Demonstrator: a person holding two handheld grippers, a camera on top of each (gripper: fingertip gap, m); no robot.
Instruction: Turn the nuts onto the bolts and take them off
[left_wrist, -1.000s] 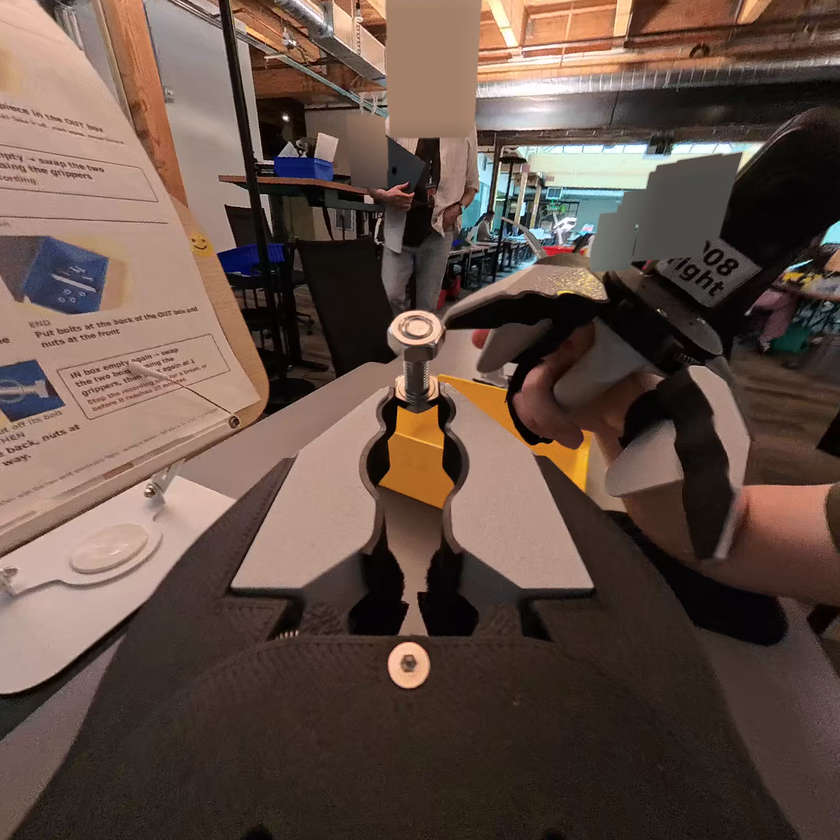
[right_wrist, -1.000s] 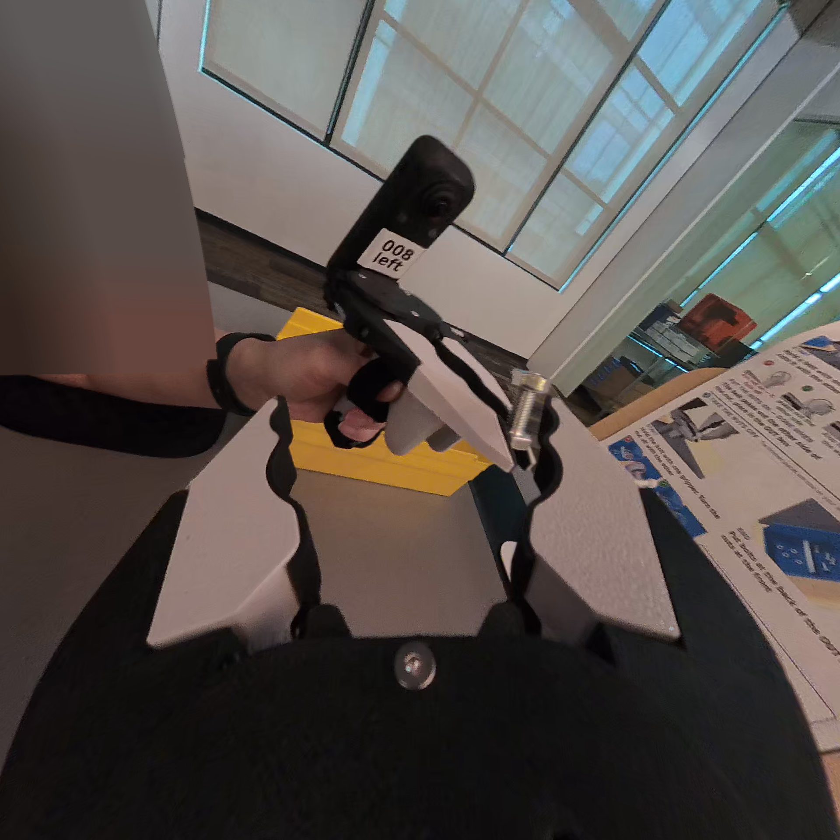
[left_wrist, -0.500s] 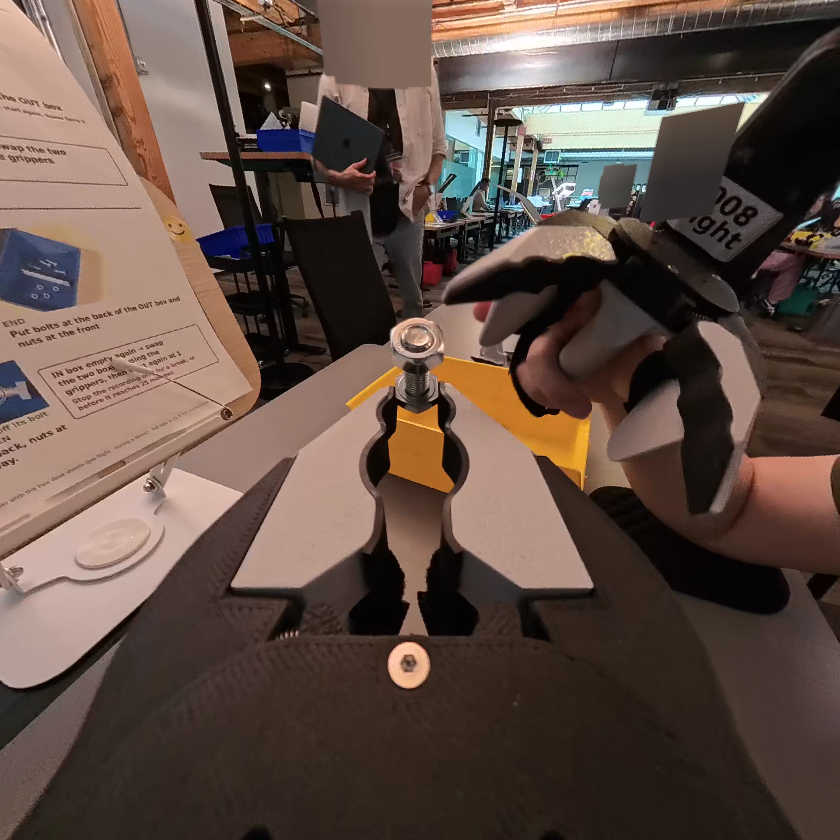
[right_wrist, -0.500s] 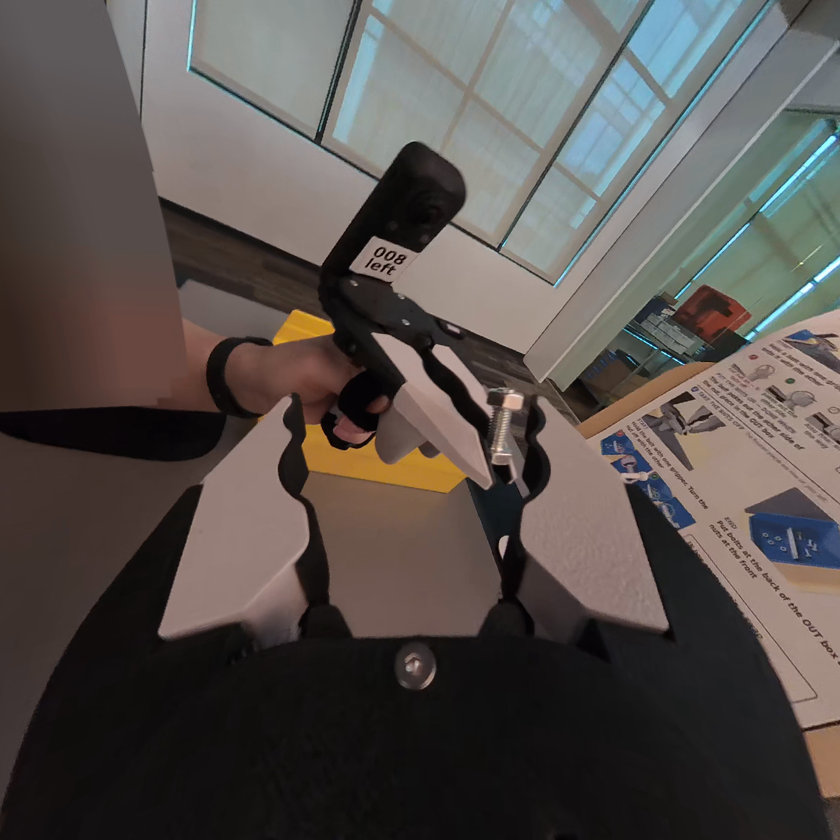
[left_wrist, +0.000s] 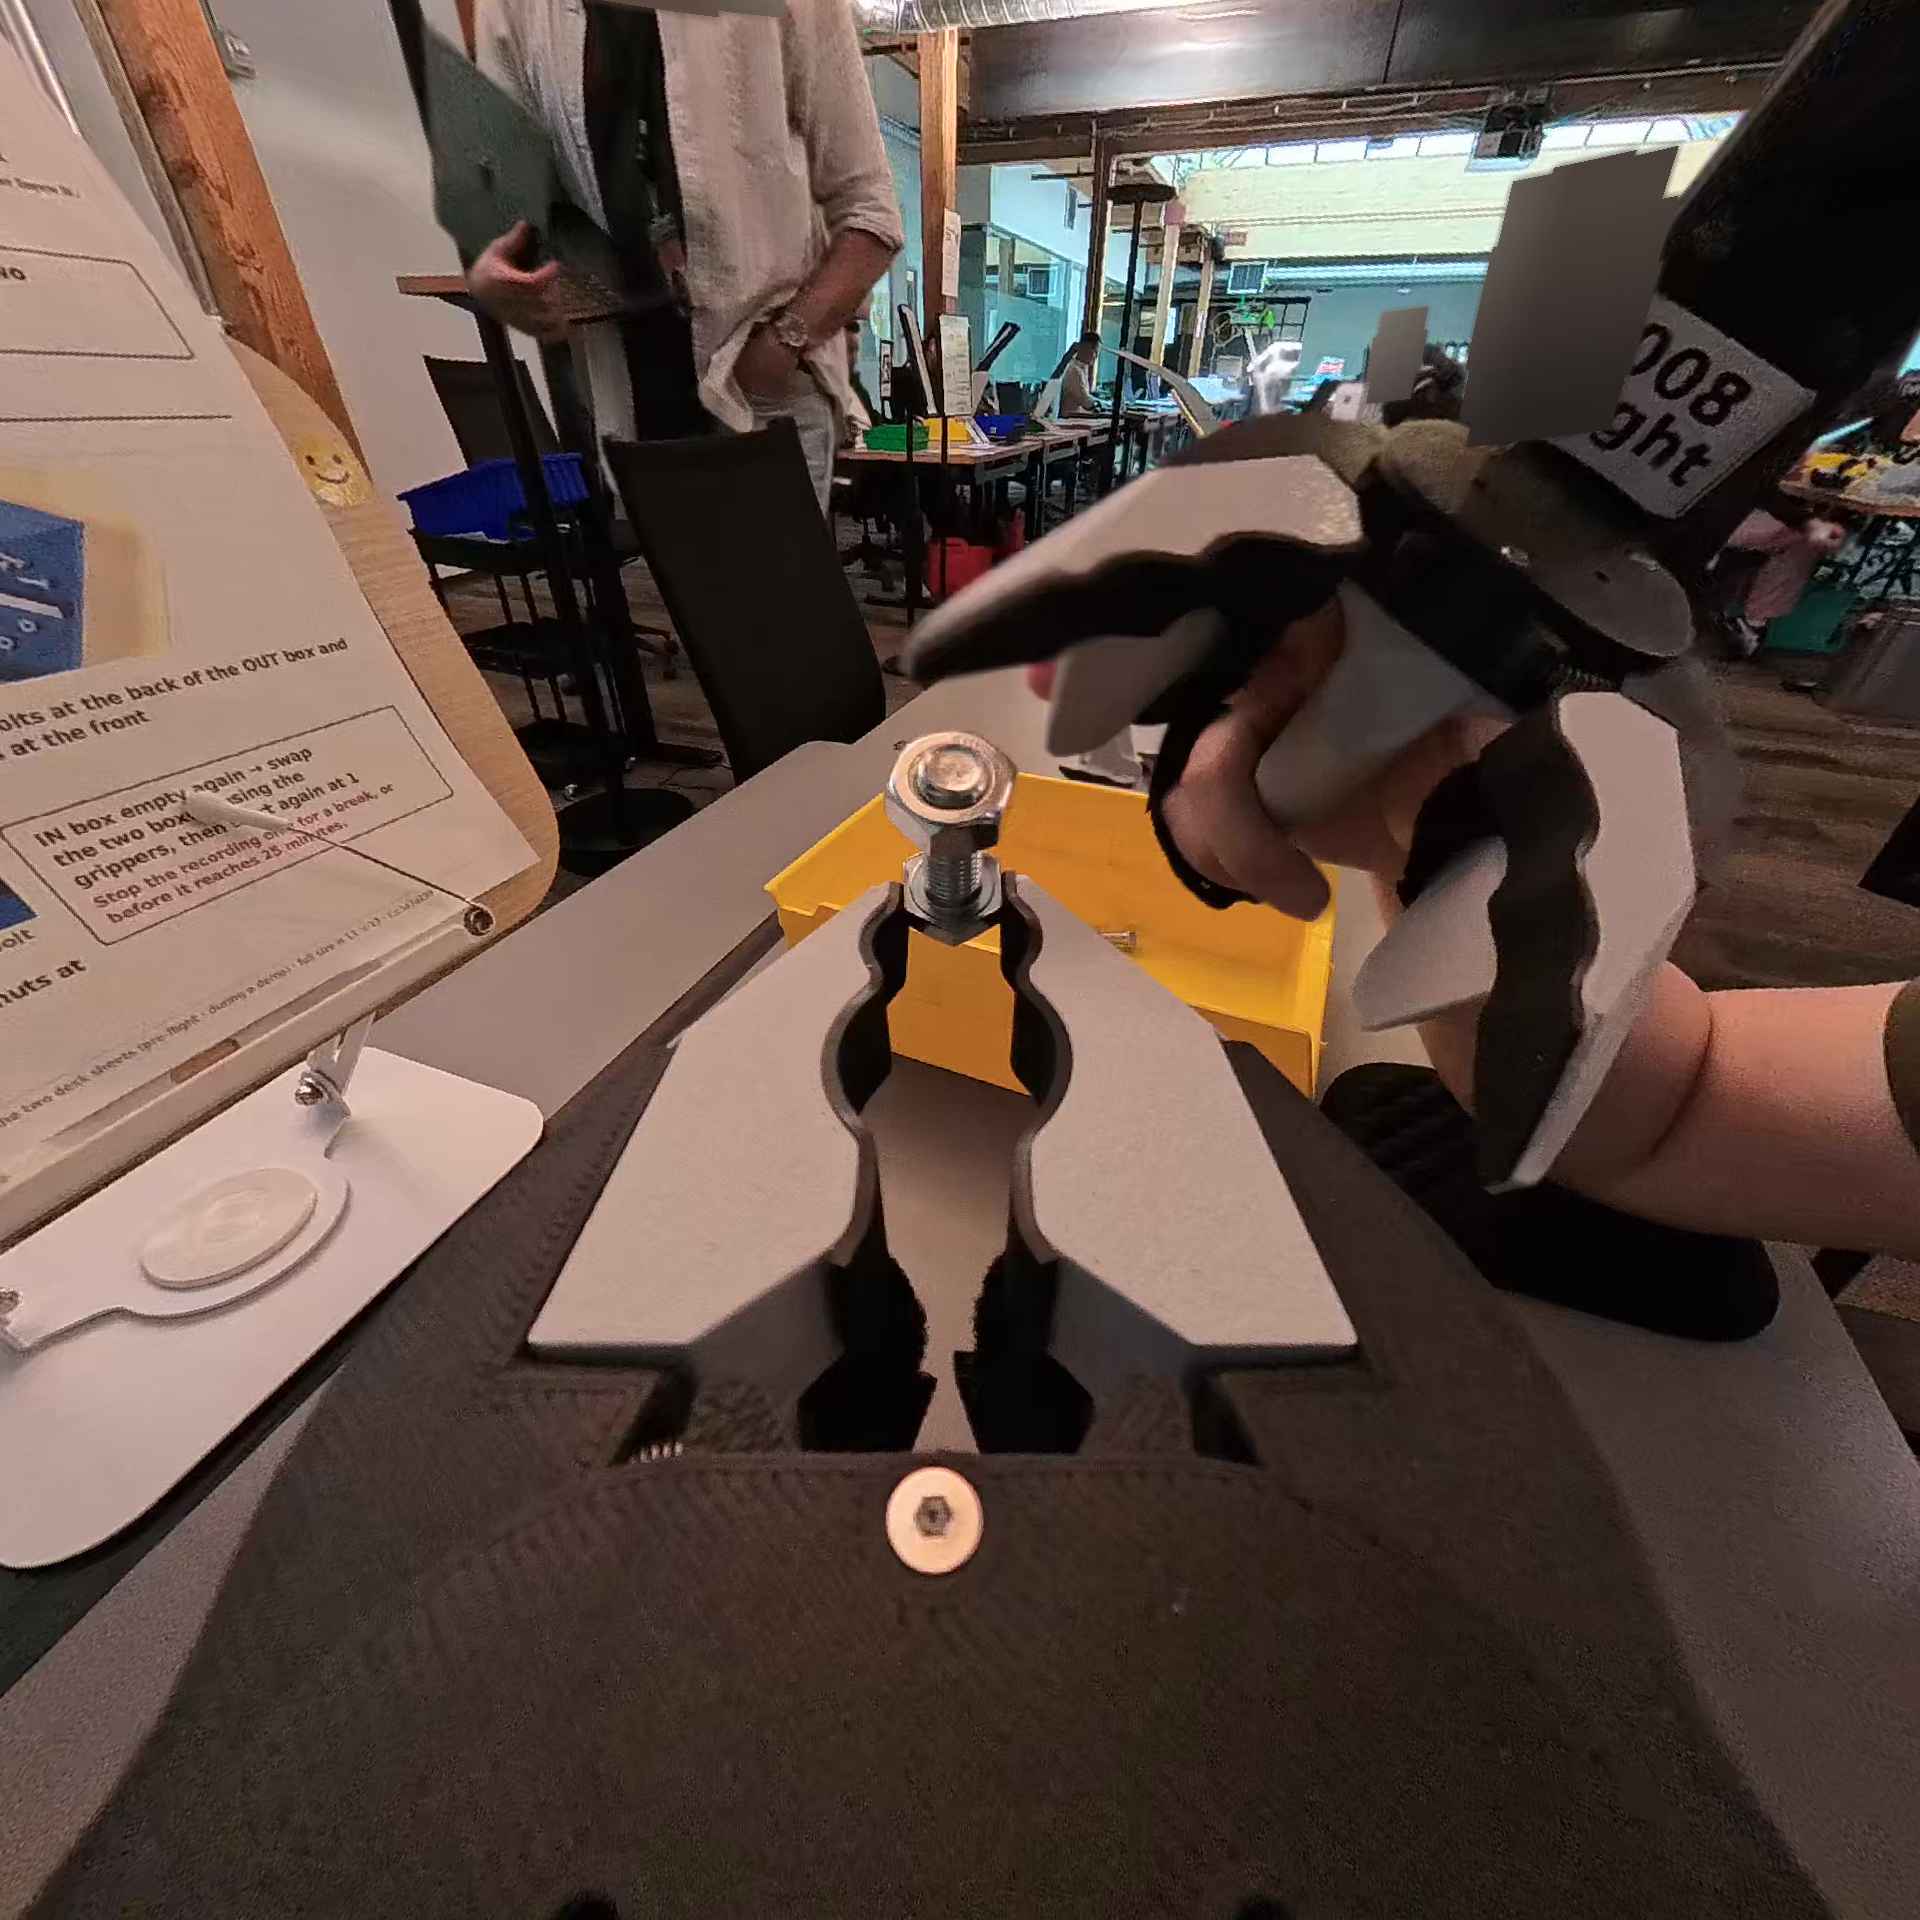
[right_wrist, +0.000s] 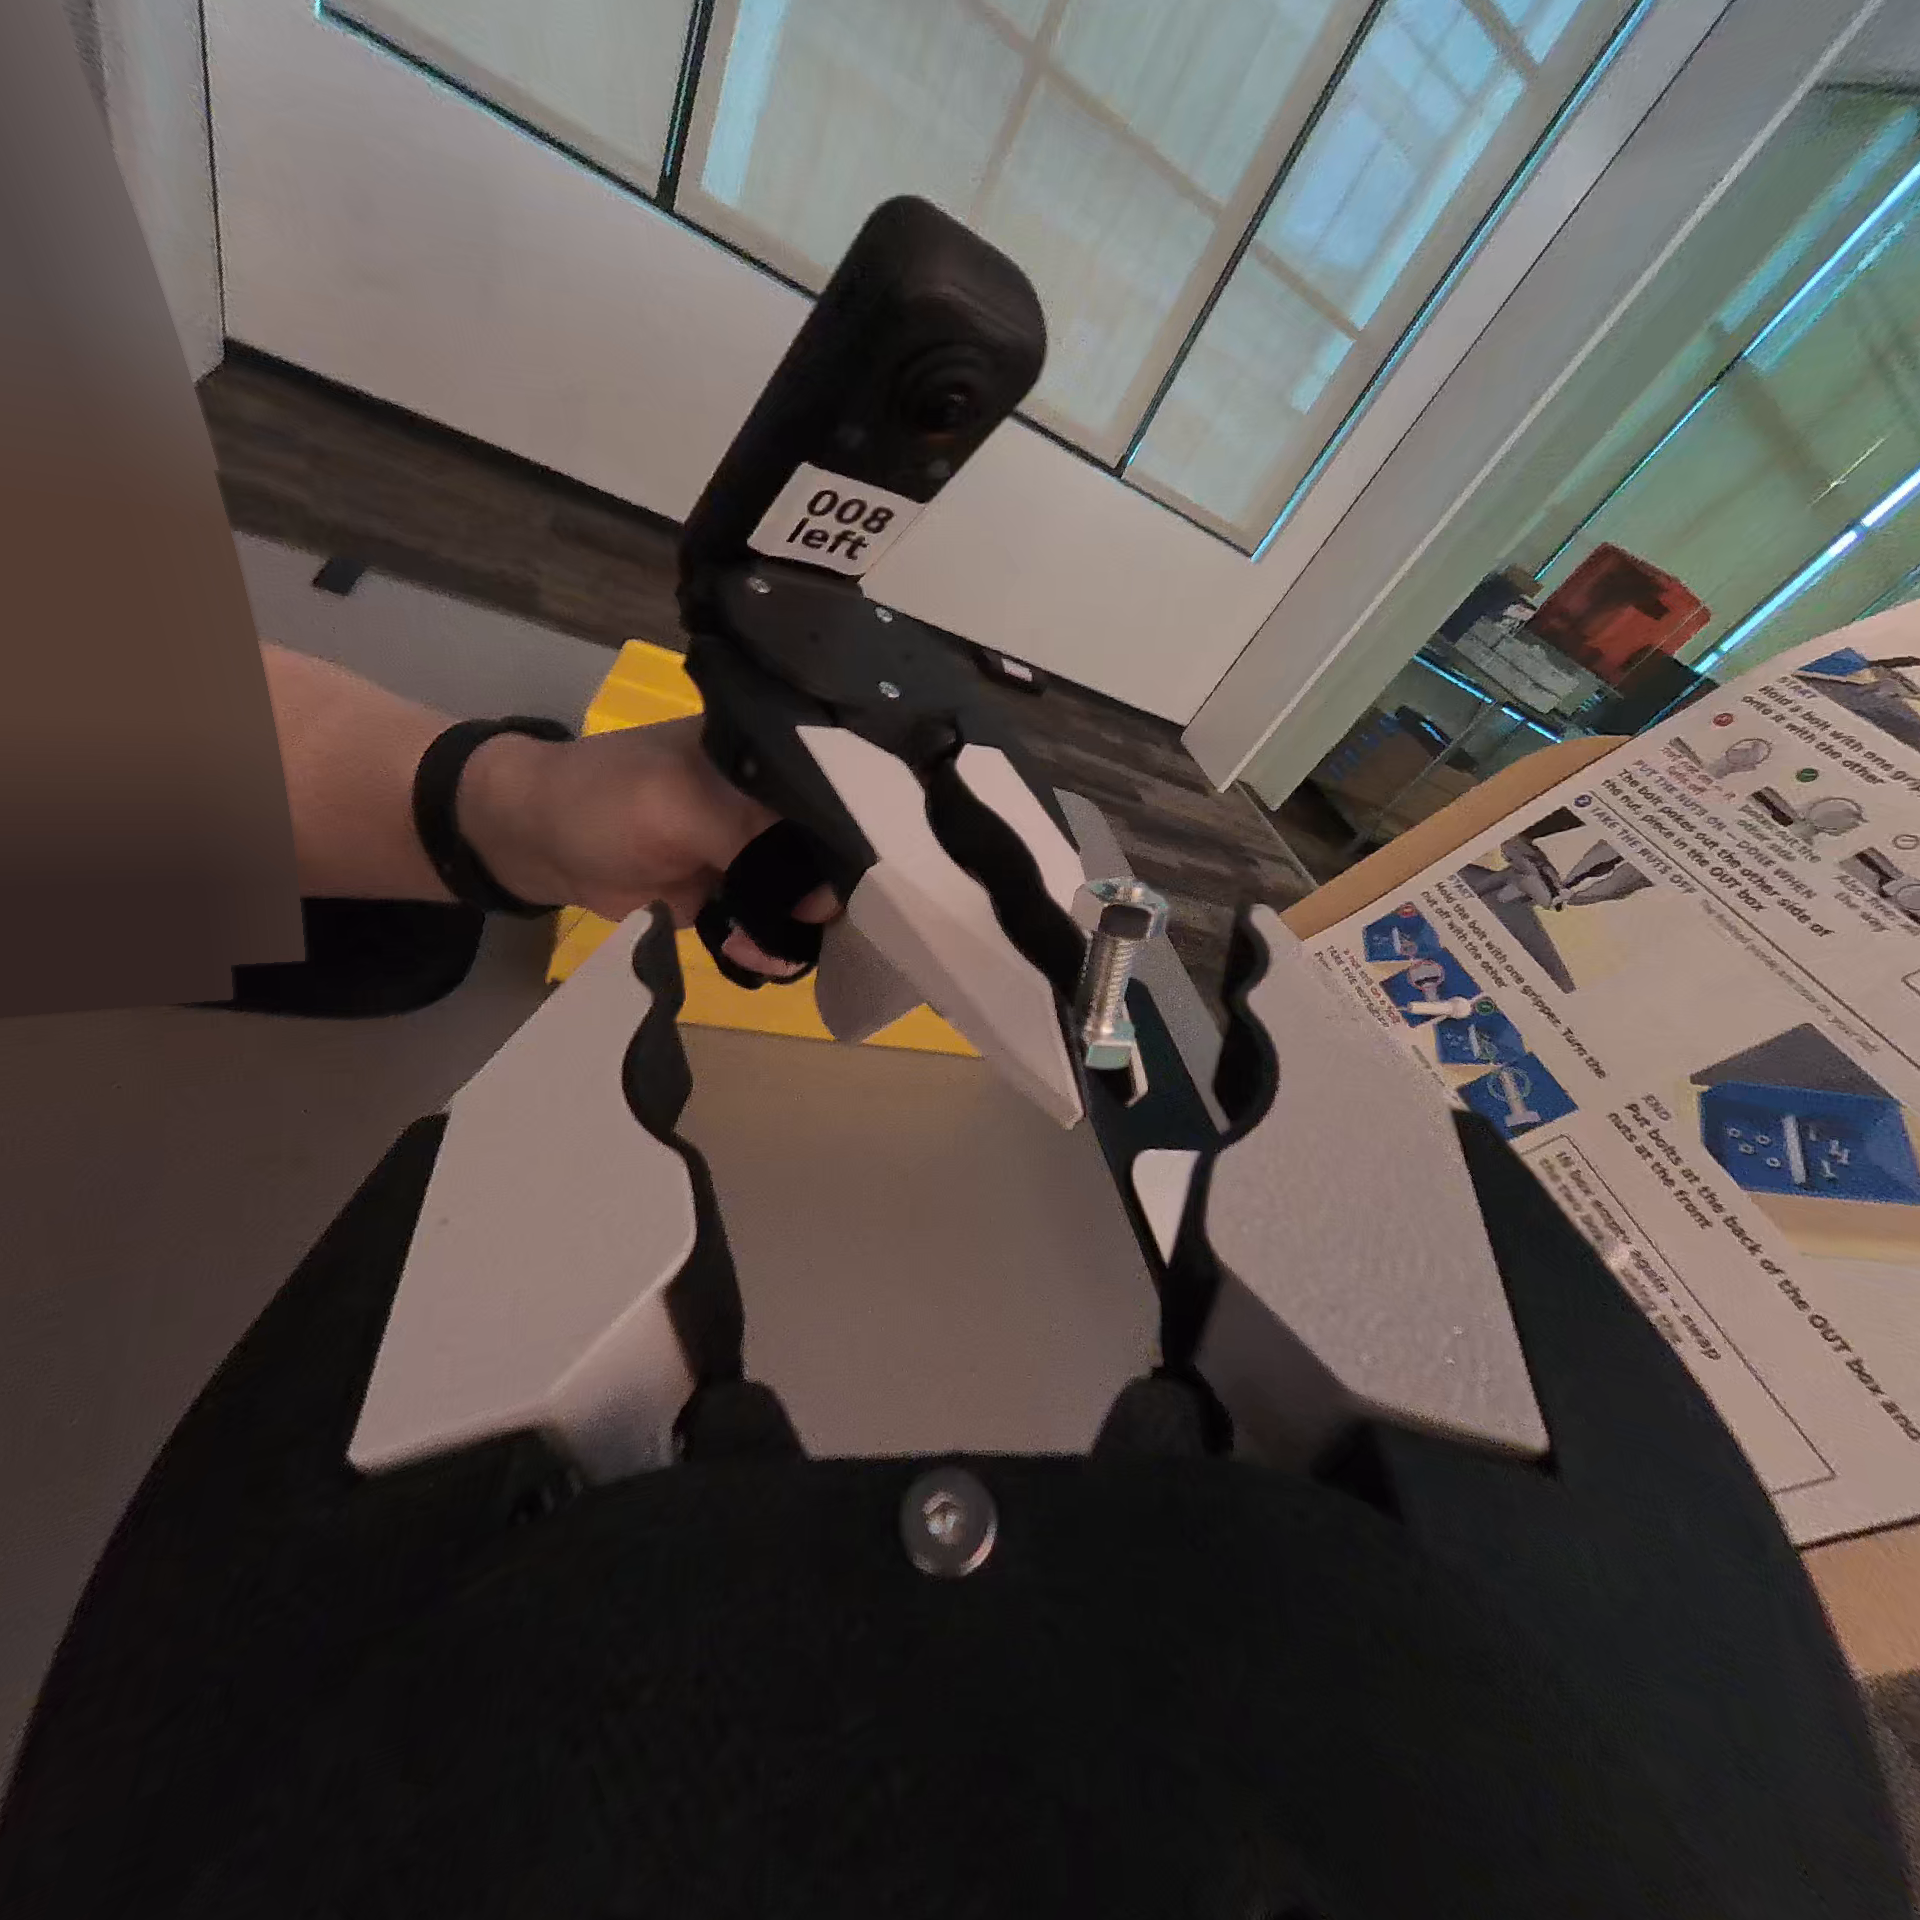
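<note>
From my right camera I see my right gripper (right_wrist: 951, 997) with its jaws spread wide and nothing between them. Ahead, the left gripper (right_wrist: 1086, 1081), held by a hand (right_wrist: 613, 821), clamps a bolt (right_wrist: 1107, 987) at its lower end, a nut (right_wrist: 1127, 899) at the top. A yellow bin (right_wrist: 727, 997) sits behind; an instruction sheet (right_wrist: 1662, 1039) lies right.

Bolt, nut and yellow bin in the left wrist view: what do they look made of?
Bolt: bright silvery metal, likely plated steel, judging by its glossy highlights and cut threads. Nut: same shiny metal look, held at the tips of the left hand-held gripper. Yellow bin: probably moulded plastic, with uniform colour and smooth thin walls.
</note>
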